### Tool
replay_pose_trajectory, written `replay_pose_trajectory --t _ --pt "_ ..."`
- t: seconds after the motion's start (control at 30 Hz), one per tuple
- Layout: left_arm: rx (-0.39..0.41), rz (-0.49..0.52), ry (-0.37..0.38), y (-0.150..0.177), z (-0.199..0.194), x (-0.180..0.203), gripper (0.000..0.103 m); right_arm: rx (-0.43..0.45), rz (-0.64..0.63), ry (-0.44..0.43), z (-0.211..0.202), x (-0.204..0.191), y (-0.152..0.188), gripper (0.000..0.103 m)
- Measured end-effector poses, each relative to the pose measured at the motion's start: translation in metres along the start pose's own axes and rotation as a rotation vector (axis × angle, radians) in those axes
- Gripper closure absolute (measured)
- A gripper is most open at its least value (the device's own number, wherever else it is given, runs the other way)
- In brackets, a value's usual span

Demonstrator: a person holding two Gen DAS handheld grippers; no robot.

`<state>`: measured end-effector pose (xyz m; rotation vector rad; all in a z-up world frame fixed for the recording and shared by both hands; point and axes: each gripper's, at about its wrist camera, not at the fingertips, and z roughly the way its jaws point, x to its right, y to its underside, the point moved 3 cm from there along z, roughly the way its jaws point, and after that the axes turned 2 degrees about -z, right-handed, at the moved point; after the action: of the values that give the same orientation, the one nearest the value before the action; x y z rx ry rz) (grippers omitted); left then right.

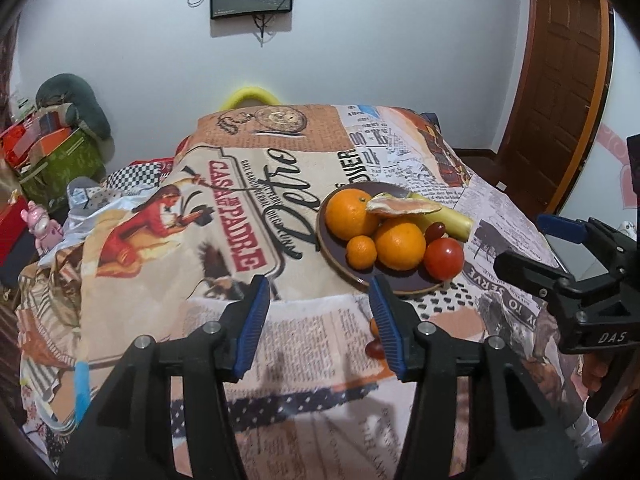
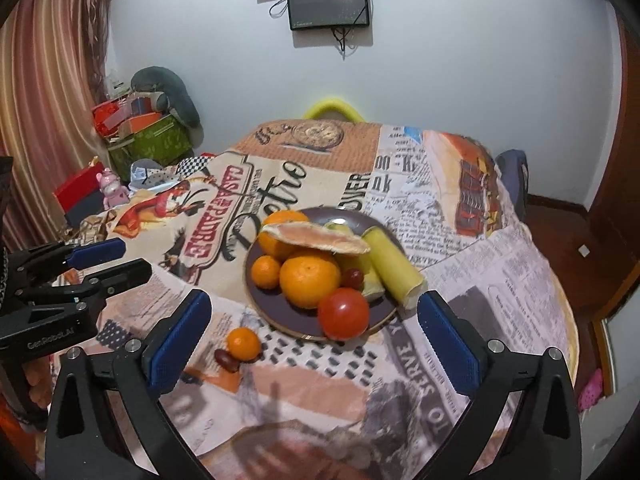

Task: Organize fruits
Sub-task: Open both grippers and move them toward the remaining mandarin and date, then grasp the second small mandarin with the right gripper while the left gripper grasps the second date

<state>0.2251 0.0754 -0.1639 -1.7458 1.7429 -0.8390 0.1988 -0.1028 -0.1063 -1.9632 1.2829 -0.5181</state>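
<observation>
A dark plate on the printed tablecloth holds two big oranges, a small mandarin, a red tomato, a grape, a pale green stalk and a peel. A loose mandarin and a dark red grape lie on the cloth in front of the plate, partly hidden behind my left fingers. My left gripper is open and empty, left of them. My right gripper is open and empty, above the plate's near edge.
The table drops off at the right and far edges. A yellow chair back stands behind it. Boxes and a green bin crowd the left. A wooden door is at the right.
</observation>
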Motion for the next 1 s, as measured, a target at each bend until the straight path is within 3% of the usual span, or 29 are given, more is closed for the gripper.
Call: replay_pose_trajectory --t 0.17,0.43,0.57,1.0 --pt "-0.018 -0.028 -0.009 0.015 -0.004 -0.015 0.05 -0.046 -0.051 0.05 0.009 -0.017 0.011 0.0" --pt "-0.058 -0.053 -0.014 0.035 0.006 -0.033 0.05 -0.152 -0.007 -0.07 0.043 -0.035 0.032 0.003" --pt "-0.084 -0.065 -0.013 0.044 0.017 -0.039 0.05 -0.199 -0.029 -0.085 0.059 -0.045 0.039 0.025" --pt "-0.149 -0.065 0.025 0.055 0.054 -0.038 0.05 -0.283 -0.024 -0.129 0.1 -0.051 0.045 0.06"
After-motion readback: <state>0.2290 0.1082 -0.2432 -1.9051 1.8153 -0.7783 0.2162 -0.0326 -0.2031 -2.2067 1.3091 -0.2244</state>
